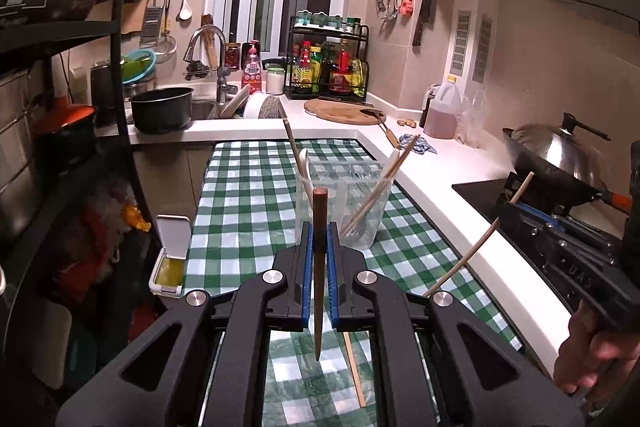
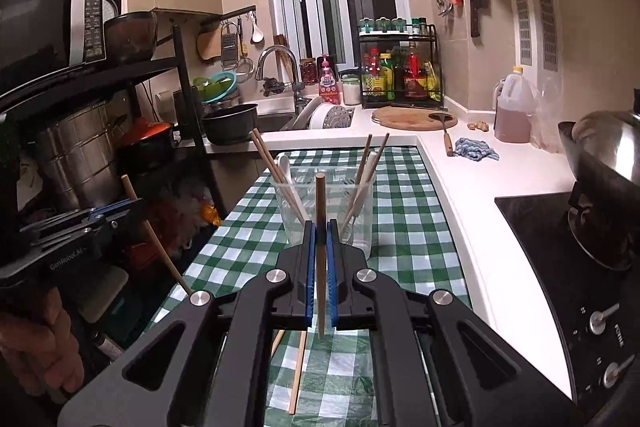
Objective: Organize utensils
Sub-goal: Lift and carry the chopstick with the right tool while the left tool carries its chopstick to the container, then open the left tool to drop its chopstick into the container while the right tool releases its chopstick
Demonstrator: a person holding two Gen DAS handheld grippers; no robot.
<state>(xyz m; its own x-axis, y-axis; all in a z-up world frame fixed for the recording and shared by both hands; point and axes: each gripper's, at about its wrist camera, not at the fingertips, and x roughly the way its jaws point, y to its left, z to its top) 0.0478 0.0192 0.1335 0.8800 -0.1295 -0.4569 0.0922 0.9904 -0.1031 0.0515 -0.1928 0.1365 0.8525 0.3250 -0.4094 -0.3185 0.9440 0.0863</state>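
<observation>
Your left gripper point(image 1: 319, 247) is closed on a dark chopstick point(image 1: 319, 267), and your right gripper point(image 2: 320, 247) is closed on a light chopstick point(image 2: 320, 251); both sticks stand almost upright between the pads. The clear holder point(image 2: 322, 211) stands on the checked cloth point(image 2: 408, 227) straight ahead, just beyond both fingertips, equally near, so each stick should go forward and then down.

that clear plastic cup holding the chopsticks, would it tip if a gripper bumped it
Probably yes. The clear cup looks thin-walled and light, and the chopsticks inside lean out past its rim, raising the load. The checked cloth under it may also slide or bunch when pushed.
</observation>
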